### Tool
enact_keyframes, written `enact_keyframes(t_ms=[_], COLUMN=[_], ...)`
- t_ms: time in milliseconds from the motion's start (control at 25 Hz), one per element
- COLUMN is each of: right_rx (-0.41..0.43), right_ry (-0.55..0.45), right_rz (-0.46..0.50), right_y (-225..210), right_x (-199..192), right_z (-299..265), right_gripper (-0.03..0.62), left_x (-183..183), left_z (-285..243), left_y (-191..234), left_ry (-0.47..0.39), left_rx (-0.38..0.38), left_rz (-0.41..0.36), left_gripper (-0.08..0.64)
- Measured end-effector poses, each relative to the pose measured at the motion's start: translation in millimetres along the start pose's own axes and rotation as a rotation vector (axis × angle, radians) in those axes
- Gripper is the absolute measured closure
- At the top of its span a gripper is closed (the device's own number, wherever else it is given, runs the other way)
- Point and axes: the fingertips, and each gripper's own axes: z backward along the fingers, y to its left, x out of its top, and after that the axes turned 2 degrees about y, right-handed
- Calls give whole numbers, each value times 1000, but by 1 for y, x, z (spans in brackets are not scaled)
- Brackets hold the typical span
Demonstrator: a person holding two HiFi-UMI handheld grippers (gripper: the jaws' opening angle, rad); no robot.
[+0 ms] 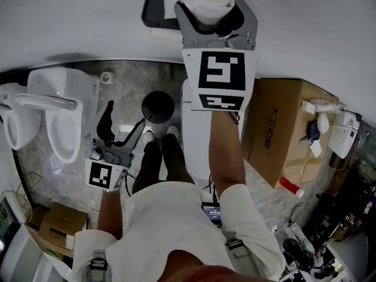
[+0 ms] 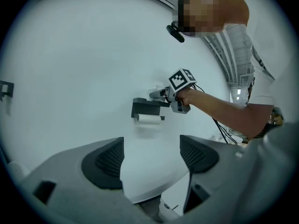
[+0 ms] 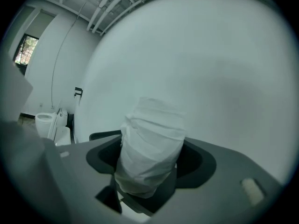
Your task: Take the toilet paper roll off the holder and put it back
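– Between the jaws of the right gripper (image 1: 214,12), what is held?

– The toilet paper roll (image 3: 150,148) is clamped there. Both pads are pressed into its sides, and its length is run along the jaws and past their tips. The holder (image 1: 156,7) is seen just to the left of these jaws, on the wall.

– Which stage is indicated?

– That is not settled. A roll gripped beside its holder fits one just drawn off, and equally one being brought back.

– How is the grip to be managed well?

– The wrinkled outer wrap suggests soft paper. Pressure is best kept only high enough that slipping is prevented and the core is not flattened. The roll is to be kept clear of the holder's dark edge, and the outer layers are to be watched for snagging.

– And the left gripper (image 2: 152,154)?

– Its jaws are spread wide, with nothing between them. It is held low, well apart from the holder.

– What else is noted?

– A toilet (image 1: 59,116) and a black round bin (image 1: 157,106) are seen near the left jaws, and a cardboard box (image 1: 282,128) is seen below and right of the right jaws. None is judged to be in the way. Far ahead of the left jaws, a white shape (image 2: 149,119) is shown under the holder. What it is cannot be told, and it is the nearest possible obstruction.
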Motion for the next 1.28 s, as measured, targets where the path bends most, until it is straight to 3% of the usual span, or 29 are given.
enact_keyframes(t_ms=[320,760,1000,1280], right_rx=[38,107,181,160], right_ry=[-65,-208,-184,-116], right_rz=[1,-63,-47,-101], right_y=[9,25,60,74], right_x=[26,65,45,16], right_z=[34,181,263,314], right_gripper=[259,259,258,259], left_x=[21,97,114,120], left_z=[10,50,77,99], left_y=[0,-20,-40,-56], left_ry=[-33,-167,-202,-218], left_rx=[8,-12,-47,-67], left_rz=[-26,-112,-152,-172], left_gripper=[196,197,201,207])
